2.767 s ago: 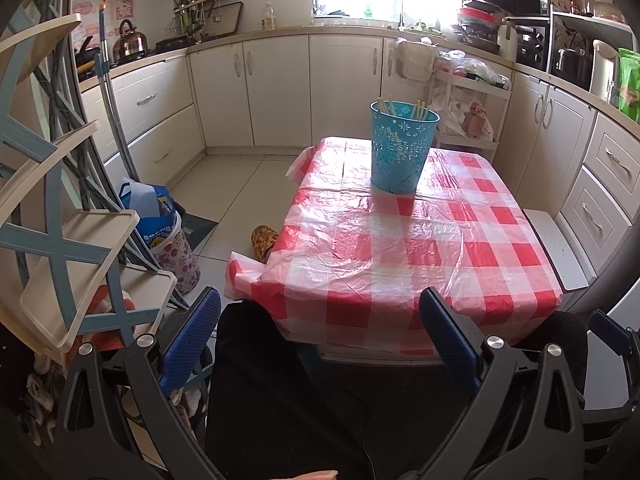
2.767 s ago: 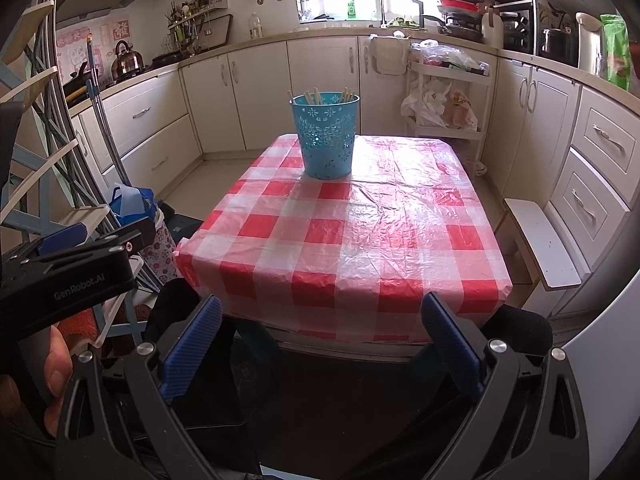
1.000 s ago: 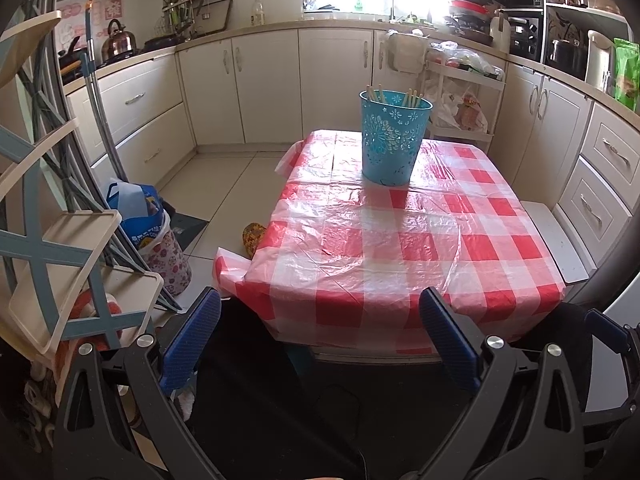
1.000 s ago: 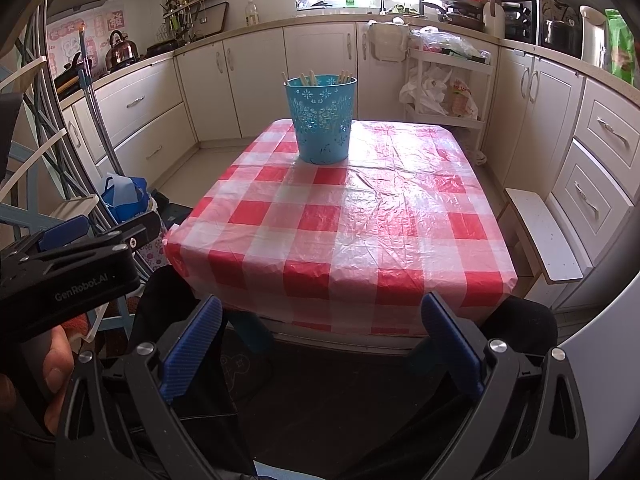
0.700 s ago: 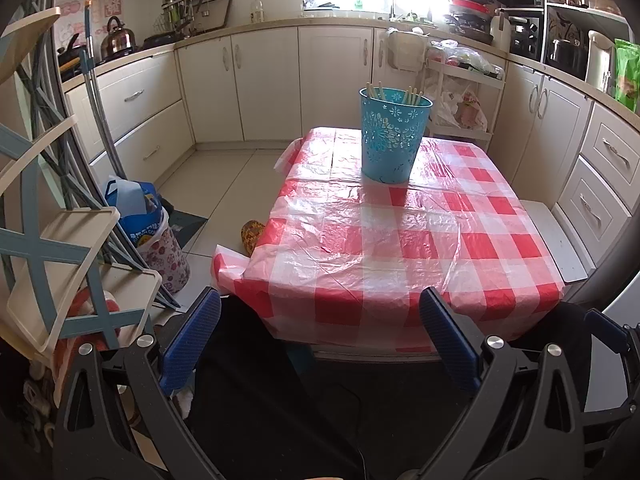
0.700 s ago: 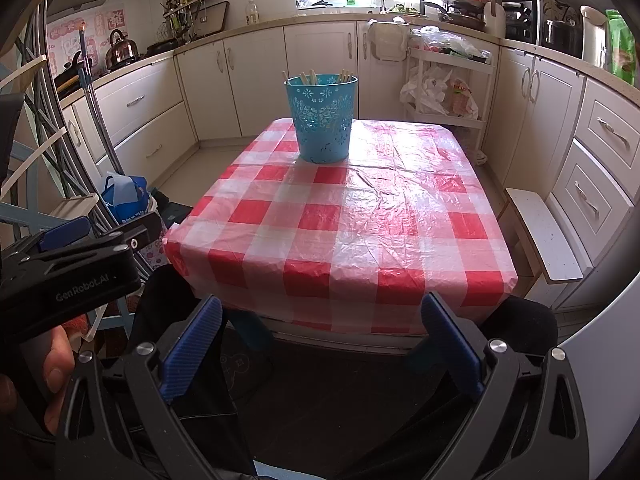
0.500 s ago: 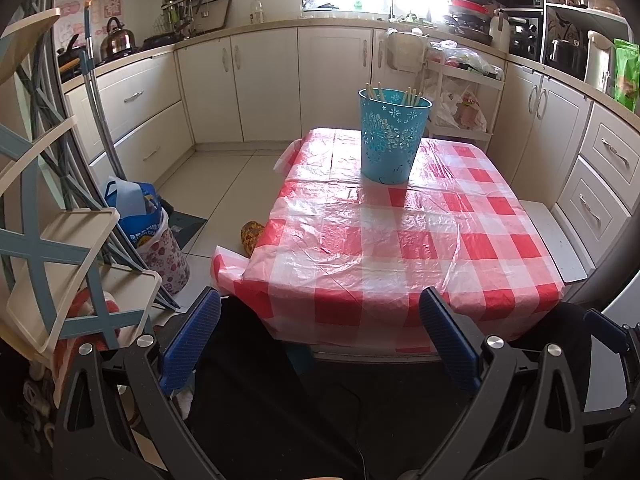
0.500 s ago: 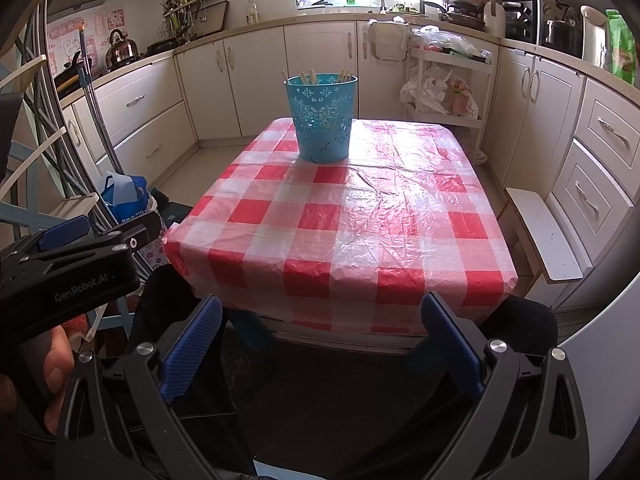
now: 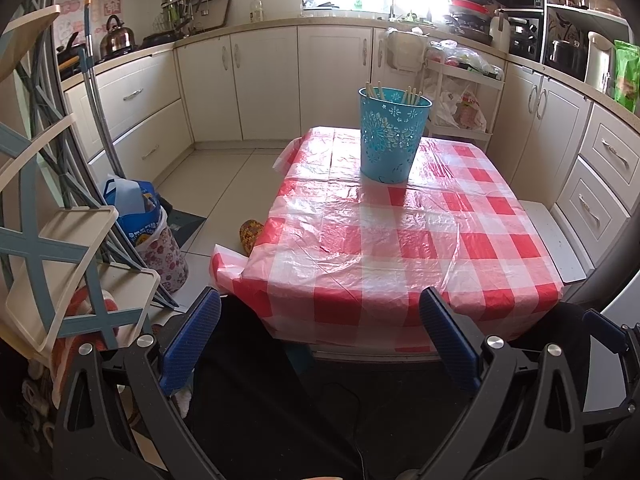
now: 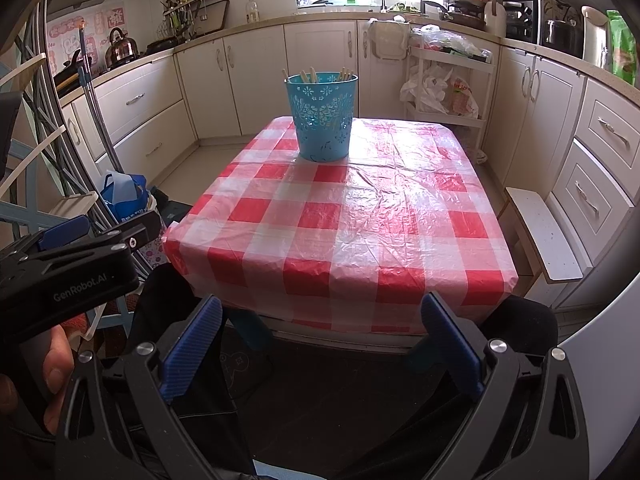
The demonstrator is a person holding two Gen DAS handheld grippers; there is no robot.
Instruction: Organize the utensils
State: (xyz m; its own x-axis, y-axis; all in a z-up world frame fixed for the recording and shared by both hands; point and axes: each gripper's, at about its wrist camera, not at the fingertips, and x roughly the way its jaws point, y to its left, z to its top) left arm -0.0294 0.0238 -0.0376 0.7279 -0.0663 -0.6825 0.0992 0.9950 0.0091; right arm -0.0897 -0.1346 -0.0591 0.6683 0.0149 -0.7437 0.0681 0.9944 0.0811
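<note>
Utensils (image 9: 411,95) upright in blue bucket (image 9: 393,136), upper centre, on worktop (image 9: 400,240) | left gripper (image 9: 320,340), right gripper (image 10: 320,340) spread wide, empty | risk: light bucket tipping if nudged

I note a red-and-white checked tablecloth (image 9: 400,248) covering the table ahead of me. Cream cabinets (image 9: 260,80) line the far and right walls. A steel kettle (image 9: 115,38) stands on the far-left counter. A blue bag (image 9: 134,208) sits on the floor at left, beside a folding rack (image 9: 60,248). A white trolley (image 10: 448,80) stands far right.
</note>
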